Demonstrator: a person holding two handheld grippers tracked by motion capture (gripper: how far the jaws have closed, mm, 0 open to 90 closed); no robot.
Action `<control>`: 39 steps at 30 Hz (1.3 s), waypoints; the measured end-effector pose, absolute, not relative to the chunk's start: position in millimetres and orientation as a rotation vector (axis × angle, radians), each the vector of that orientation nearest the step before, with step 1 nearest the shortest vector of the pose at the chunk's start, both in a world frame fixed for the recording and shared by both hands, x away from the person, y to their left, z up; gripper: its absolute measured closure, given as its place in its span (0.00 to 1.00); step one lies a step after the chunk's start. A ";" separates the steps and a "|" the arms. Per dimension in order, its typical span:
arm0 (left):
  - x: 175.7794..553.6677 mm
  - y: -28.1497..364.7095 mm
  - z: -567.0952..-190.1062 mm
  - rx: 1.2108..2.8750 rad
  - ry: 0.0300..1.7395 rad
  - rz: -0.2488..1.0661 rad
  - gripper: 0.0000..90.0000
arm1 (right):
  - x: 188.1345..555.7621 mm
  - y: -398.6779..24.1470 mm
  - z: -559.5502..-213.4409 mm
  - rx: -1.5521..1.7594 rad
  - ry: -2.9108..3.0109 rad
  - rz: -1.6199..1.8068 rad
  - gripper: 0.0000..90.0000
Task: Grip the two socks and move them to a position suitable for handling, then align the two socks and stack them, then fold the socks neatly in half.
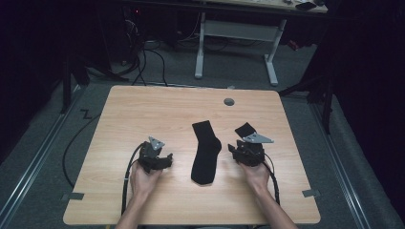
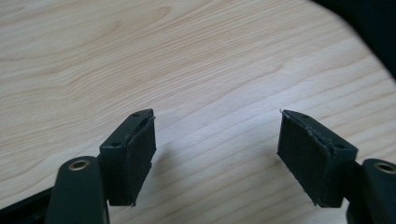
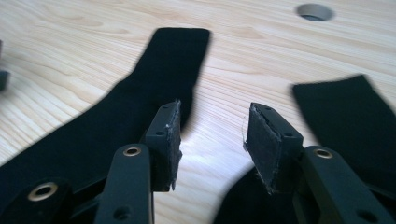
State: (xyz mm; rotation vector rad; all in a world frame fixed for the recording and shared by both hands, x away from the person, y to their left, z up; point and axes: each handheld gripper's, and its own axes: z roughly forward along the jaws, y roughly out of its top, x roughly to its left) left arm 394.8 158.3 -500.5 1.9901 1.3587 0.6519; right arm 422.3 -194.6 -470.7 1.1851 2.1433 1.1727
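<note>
A long black sock lies flat at the middle of the wooden table, its cuff toward the far side. A second black sock lies to its right, partly under my right gripper. In the right gripper view the long sock runs off to the left and the second sock lies to the right. The right gripper is open over bare wood between them. My left gripper sits left of the long sock. It is open over bare wood, with nothing between its pads.
A round cable hole is set in the tabletop near the far edge, also seen in the right gripper view. A white-legged desk stands on the floor beyond the table. Black cables lie on the floor at the far left.
</note>
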 end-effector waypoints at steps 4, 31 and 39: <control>396.8 168.4 -502.1 1.986 1.380 0.656 0.32 | 418.8 -212.6 -470.5 1.214 2.107 1.149 0.59; 391.9 186.2 -509.0 1.925 1.377 0.650 0.31 | 436.0 -262.9 -481.7 1.379 1.996 1.009 0.61; 391.9 186.2 -509.1 1.922 1.382 0.652 0.31 | 456.6 -256.6 -485.3 1.406 2.033 0.920 0.58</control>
